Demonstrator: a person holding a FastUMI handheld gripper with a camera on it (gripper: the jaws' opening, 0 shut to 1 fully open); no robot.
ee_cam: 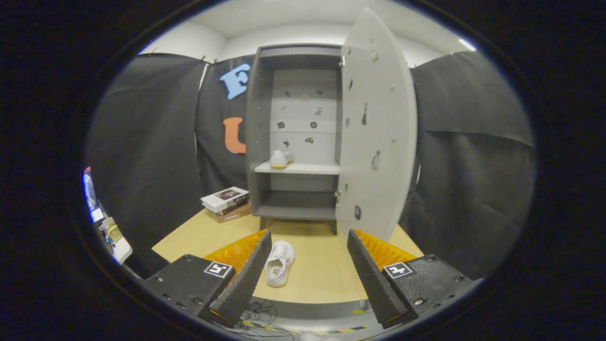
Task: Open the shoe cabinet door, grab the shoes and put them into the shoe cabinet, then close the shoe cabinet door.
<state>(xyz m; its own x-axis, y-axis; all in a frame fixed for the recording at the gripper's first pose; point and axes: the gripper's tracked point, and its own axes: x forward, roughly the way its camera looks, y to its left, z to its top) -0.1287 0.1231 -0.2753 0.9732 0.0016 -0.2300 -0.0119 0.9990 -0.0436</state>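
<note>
Gripper view: black-curtained booth, wooden table [326, 279]. Shoe cabinet [296, 132] stands at its far edge, door [378, 128] swung open, one shoe [280, 158] shelved. Second shoe [279, 263] lies near the front edge. Gripper [307, 270] wide open, empty. Judged: grasp that shoe next.

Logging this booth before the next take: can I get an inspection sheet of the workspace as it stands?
Surface: light wooden table, bare ahead of the fingers.
Job's things: grey shoe cabinet, its pale door swung open; one white shoe on the middle shelf; second white shoe on the table, between the fingers, nearer the left one.
Clutter: stack of books left of the cabinet.
Grippers: gripper open, holding nothing.
Cables: tangled wires below the table's near edge.
Surroundings: black cloth wall.
</note>
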